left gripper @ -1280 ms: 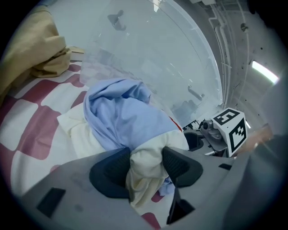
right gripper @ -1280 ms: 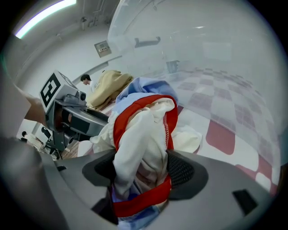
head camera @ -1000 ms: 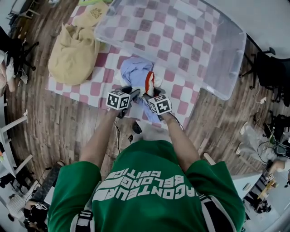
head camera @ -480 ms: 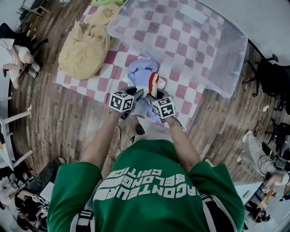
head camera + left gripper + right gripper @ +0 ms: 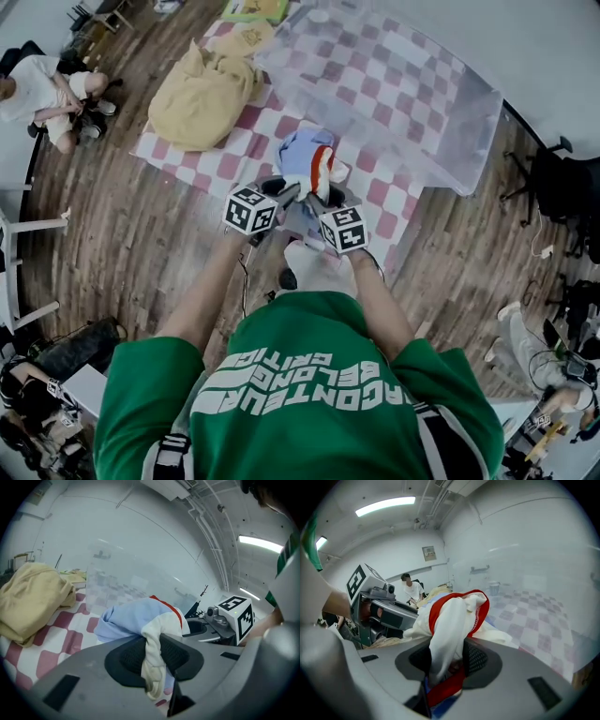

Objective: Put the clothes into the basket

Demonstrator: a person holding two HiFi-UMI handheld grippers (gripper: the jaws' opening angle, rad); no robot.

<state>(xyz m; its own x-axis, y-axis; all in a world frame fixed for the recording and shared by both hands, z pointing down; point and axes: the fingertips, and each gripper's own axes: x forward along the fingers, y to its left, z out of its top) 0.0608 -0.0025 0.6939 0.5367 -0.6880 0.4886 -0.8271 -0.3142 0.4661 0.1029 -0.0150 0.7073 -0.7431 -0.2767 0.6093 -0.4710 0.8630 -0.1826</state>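
A light-blue, white and red garment (image 5: 307,159) hangs bunched between my two grippers, just above the pink-checked cloth (image 5: 217,165). My left gripper (image 5: 281,195) is shut on a twisted white fold of it (image 5: 151,656). My right gripper (image 5: 323,197) is shut on a white and red-trimmed fold (image 5: 447,660). The two grippers sit side by side, almost touching. The clear plastic basket (image 5: 455,141) stands just beyond the garment, its near wall (image 5: 122,578) a short way off. A heap of yellow clothes (image 5: 202,98) lies to the left on the cloth.
Wooden floor (image 5: 141,244) surrounds the checked cloth. A person (image 5: 47,89) sits on the floor at the far left, and another (image 5: 410,590) shows behind the left gripper. A black chair (image 5: 562,178) stands at the right, past the basket.
Both grippers have closed on the garment's near edge. It has bunched up and risen off the cloth. The whole scene has shifted in the head view as the person moved.
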